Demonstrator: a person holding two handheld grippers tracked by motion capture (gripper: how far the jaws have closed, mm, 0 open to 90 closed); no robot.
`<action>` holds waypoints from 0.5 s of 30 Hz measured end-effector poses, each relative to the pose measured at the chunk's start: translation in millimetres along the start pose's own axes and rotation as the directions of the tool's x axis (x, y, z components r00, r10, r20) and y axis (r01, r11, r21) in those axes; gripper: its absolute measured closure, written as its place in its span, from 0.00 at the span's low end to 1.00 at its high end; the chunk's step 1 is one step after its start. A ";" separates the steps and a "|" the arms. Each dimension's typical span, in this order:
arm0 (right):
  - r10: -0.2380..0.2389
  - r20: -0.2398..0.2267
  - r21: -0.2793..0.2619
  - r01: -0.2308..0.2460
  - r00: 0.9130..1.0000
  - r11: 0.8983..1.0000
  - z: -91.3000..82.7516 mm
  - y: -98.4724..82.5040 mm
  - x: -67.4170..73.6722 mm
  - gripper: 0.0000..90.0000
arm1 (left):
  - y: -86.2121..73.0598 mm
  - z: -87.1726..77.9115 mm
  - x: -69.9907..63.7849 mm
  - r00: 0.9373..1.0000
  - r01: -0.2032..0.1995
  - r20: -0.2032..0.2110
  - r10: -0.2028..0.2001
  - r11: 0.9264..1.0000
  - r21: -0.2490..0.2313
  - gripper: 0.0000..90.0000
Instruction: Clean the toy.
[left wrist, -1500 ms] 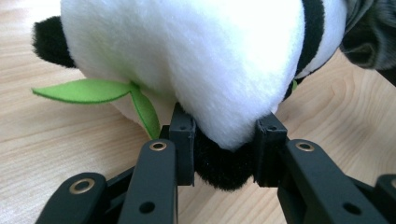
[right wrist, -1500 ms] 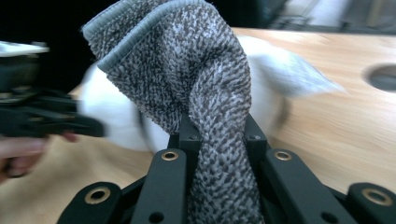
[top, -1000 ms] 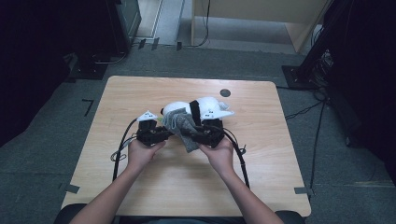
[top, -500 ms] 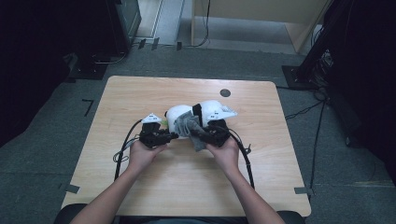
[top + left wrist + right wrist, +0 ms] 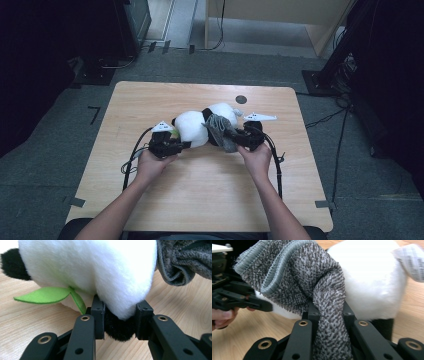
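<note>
- Left gripper (image 5: 120, 315): jaws clamped on a black limb of the plush panda (image 5: 192, 129), beside its green felt leaf (image 5: 47, 295).
- Right gripper (image 5: 329, 312): jaws pinched tight on the grey knitted cloth (image 5: 312, 285), draped against the panda's white body.
- Panda lies mid-table (image 5: 200, 200), between both grippers.

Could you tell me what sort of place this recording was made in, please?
Probably a lab or studio recording bay, not a home: one bare wooden table on grey carpet, tape marks on the floor, and cables running to dark equipment stands.
</note>
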State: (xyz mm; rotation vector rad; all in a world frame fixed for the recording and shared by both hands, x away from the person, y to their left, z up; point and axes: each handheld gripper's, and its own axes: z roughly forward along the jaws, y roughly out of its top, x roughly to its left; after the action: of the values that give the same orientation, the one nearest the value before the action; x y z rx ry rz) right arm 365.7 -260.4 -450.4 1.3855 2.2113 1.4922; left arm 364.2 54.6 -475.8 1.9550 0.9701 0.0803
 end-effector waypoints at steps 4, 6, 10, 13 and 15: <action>0.011 0.023 -0.004 -0.011 1.000 1.000 -3.2 -0.3 -6.7 0.87 | 0.3 -1.6 2.1 1.000 0.004 0.000 -0.004 1.000 -0.002 0.76; 0.026 0.032 -0.009 -0.026 0.999 1.000 -5.4 -0.8 -11.5 0.87 | 0.8 -2.9 3.0 1.000 0.002 0.000 -0.002 1.000 -0.003 0.76; 0.042 0.051 -0.016 -0.041 0.998 0.999 -8.3 -1.8 -18.9 0.86 | 0.8 -3.5 4.3 1.000 0.004 0.009 -0.004 1.000 -0.002 0.76; 0.051 0.071 -0.020 -0.050 0.996 0.999 -10.7 -2.1 -23.7 0.87 | 0.6 -4.2 5.4 1.000 0.008 0.013 -0.008 1.000 -0.005 0.76; 0.063 0.088 -0.022 -0.062 0.994 0.998 -13.0 -3.4 -29.6 0.87 | 0.5 -5.2 6.8 1.000 0.010 0.020 -0.010 1.000 -0.004 0.76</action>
State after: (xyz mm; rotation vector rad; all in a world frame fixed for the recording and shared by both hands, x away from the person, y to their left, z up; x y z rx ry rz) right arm 373.2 -291.3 -457.1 1.4980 2.1142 1.4374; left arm 367.0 62.6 -474.6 1.9432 0.9660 0.0569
